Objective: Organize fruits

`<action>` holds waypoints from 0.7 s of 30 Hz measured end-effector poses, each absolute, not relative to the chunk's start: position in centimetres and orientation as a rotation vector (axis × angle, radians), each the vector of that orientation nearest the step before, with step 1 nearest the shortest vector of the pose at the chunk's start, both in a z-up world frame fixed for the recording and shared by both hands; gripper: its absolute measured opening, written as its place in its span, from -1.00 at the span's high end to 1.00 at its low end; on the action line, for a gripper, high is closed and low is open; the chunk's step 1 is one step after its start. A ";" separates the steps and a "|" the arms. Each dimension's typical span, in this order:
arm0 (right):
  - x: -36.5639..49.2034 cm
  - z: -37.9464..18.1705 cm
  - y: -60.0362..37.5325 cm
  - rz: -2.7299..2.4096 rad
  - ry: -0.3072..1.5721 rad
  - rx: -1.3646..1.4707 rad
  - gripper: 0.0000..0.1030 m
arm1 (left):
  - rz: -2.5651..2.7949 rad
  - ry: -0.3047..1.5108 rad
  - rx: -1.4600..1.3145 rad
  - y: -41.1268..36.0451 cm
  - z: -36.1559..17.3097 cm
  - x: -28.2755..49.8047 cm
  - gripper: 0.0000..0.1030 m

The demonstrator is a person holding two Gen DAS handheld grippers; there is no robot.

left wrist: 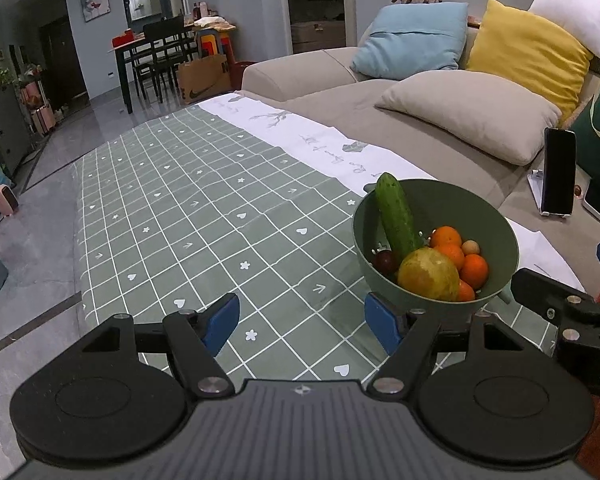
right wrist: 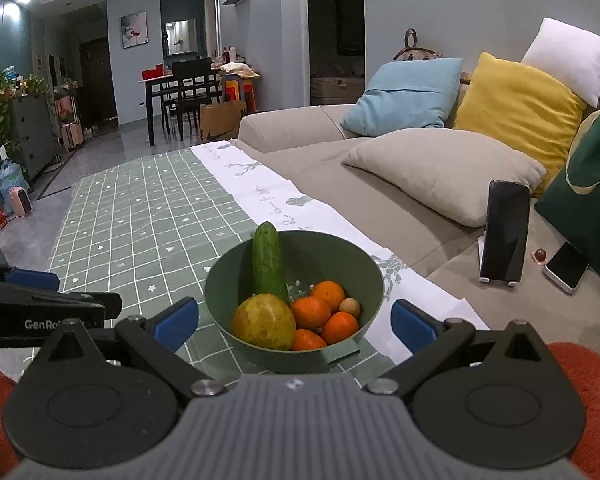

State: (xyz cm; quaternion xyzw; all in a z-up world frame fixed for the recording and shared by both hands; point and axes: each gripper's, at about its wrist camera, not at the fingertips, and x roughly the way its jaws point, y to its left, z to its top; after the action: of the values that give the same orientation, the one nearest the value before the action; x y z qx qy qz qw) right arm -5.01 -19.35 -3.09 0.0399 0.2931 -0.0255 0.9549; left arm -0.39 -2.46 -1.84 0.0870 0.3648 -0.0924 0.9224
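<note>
Both grippers are seen spread wide and empty: the left gripper (left wrist: 302, 326) over the checked tablecloth (left wrist: 188, 208), the right gripper (right wrist: 294, 320) before the green bowl (right wrist: 340, 264). Held within the bowl are a cucumber (right wrist: 269, 266) at 11 o'clock, oranges (right wrist: 318, 312) at 4 o'clock and a yellow-green fruit (right wrist: 264, 322) at 7 o'clock. Farther off, at 2 o'clock, a phone (right wrist: 504, 232) is propped on the sofa (right wrist: 300, 168).

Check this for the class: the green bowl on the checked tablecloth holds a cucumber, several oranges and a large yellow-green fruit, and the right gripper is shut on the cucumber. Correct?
Not quite. The right gripper is open and holds nothing, as the right wrist view shows; the cucumber leans inside the green bowl. The rest stands.
</note>
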 end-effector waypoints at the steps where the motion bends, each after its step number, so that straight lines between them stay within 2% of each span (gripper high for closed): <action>1: -5.0 -3.2 -19.4 -0.053 0.598 0.082 -0.91 | -0.190 0.751 0.178 -2.5 -1.9 -0.4 -0.63; 21: -5.1 -3.4 -18.8 -0.028 0.591 0.059 -0.91 | -0.179 0.758 0.164 -2.4 -1.9 -0.5 -0.63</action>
State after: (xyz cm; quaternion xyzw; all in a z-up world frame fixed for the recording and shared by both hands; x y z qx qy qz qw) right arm -5.14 -18.80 -3.35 0.0289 0.2910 -0.0138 0.9562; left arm -0.47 -2.36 -1.91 0.0797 0.3690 -0.0871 0.9219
